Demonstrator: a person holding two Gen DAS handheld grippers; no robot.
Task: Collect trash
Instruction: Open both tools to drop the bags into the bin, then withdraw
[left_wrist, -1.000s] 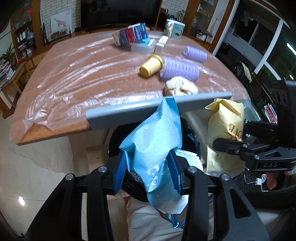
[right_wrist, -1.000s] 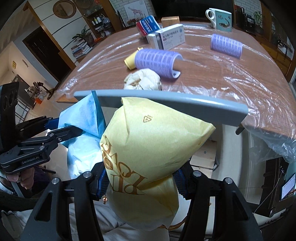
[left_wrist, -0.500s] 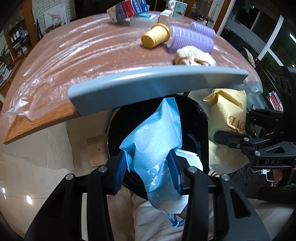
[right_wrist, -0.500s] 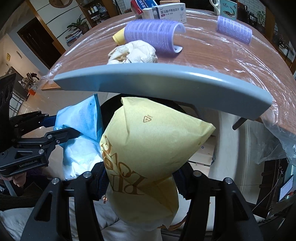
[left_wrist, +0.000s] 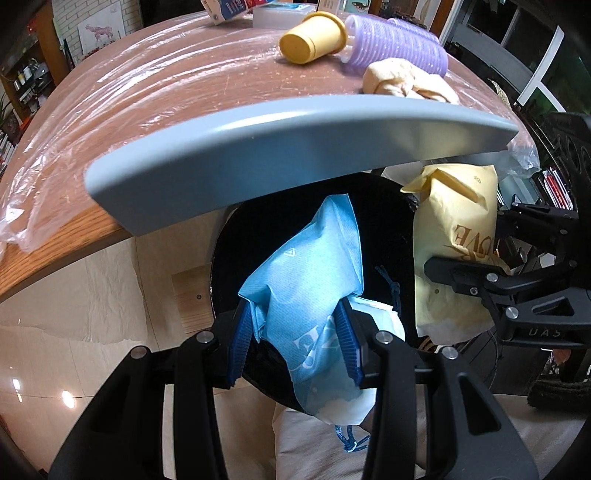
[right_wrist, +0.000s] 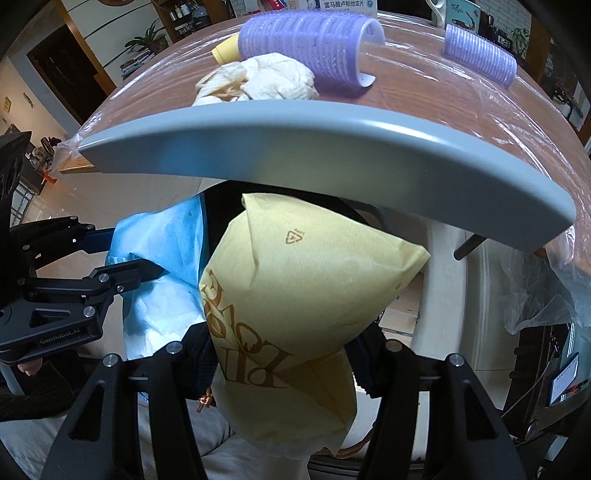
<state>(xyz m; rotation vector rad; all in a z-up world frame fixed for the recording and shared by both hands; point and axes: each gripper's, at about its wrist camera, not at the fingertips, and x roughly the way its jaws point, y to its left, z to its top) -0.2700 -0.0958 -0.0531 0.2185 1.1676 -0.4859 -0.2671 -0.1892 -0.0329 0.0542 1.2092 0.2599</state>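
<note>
left gripper (left_wrist: 295, 338): fingers clamped on crumpled blue paper bag (left_wrist: 310, 280) | right gripper (right_wrist: 284, 354): fingers clamped on crumpled yellow paper bag (right_wrist: 295, 280) | change: both have sunk below the worktop (left_wrist: 147, 103) edge, over the black bin opening (left_wrist: 376, 229) | next: release likely

Wooden table (left_wrist: 55, 254), ahead of the tongs, its top under clear plastic sheeting (left_wrist: 147, 92). Glossy pale tiled floor (left_wrist: 66, 354), below left, with lamp reflections. White brick wall (left_wrist: 96, 11), far left, with a framed animal picture (left_wrist: 99, 33). Bookshelves (left_wrist: 22, 74) at left edge. White-framed windows (left_wrist: 535, 74), far right. Dark doorway (right_wrist: 62, 74), left.
</note>
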